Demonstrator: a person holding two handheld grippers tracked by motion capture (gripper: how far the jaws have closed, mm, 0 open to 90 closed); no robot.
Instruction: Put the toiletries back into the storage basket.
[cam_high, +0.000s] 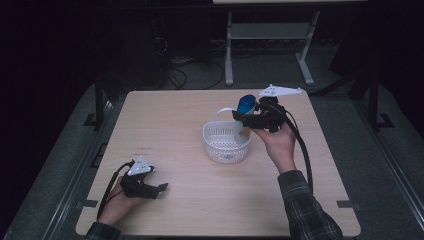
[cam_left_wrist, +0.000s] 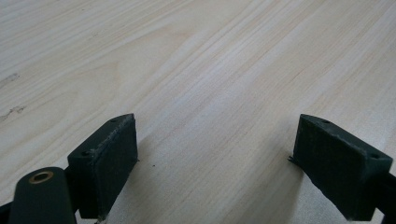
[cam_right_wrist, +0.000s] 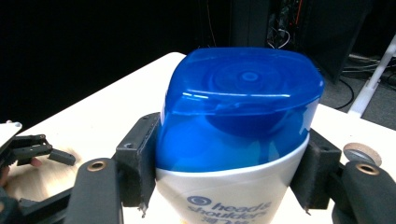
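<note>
Gripping: right gripper clamps the shampoo bottle below its cap, held tilted over the basket's far right rim
Resting: left gripper lies low at the table's near left corner; jaws spread wide, holding nothing
Surroundings: white basket mid-table, well apart from the left hand
Materials: glossy blue cap; white bottle body; perforated plastic basket; pale wood-grain tabletop

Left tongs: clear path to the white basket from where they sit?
Probably yes. The left tongs rest open on the table, with bare wood between them and the white basket. But the right tongs hold a shampoo bottle over its far rim, crowding that side.
</note>
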